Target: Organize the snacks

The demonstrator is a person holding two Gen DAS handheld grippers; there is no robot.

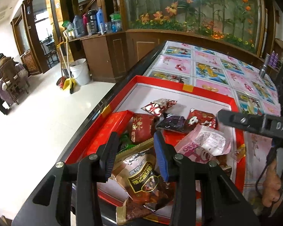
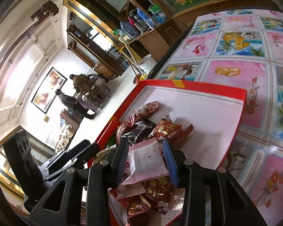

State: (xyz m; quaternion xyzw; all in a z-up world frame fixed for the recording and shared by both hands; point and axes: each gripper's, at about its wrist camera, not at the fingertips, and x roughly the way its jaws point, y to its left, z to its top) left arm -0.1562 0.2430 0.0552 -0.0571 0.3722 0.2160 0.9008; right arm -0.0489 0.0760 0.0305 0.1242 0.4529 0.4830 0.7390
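A red shallow box [image 1: 179, 85] [image 2: 198, 86] with a white floor holds several wrapped snacks. My left gripper [image 1: 135, 146] is open over a brown and gold snack bag [image 1: 141, 180] at the box's near end, its fingers on either side of the bag's top. My right gripper [image 2: 147, 150] has its jaws on both sides of a pink and white snack packet [image 2: 147, 158]; the packet shows in the left wrist view [image 1: 203, 143] under the right gripper's finger [image 1: 254, 124]. Red packets [image 1: 141, 128] [image 2: 166, 130] and a dark purple one [image 1: 171, 122] lie beyond.
The box sits on a table with a pink and blue patterned cloth [image 1: 213, 69] [image 2: 254, 66]. The table's black edge [image 1: 122, 82] drops to a white floor on the left. A small metal bottle [image 1: 263, 69] stands at the far right.
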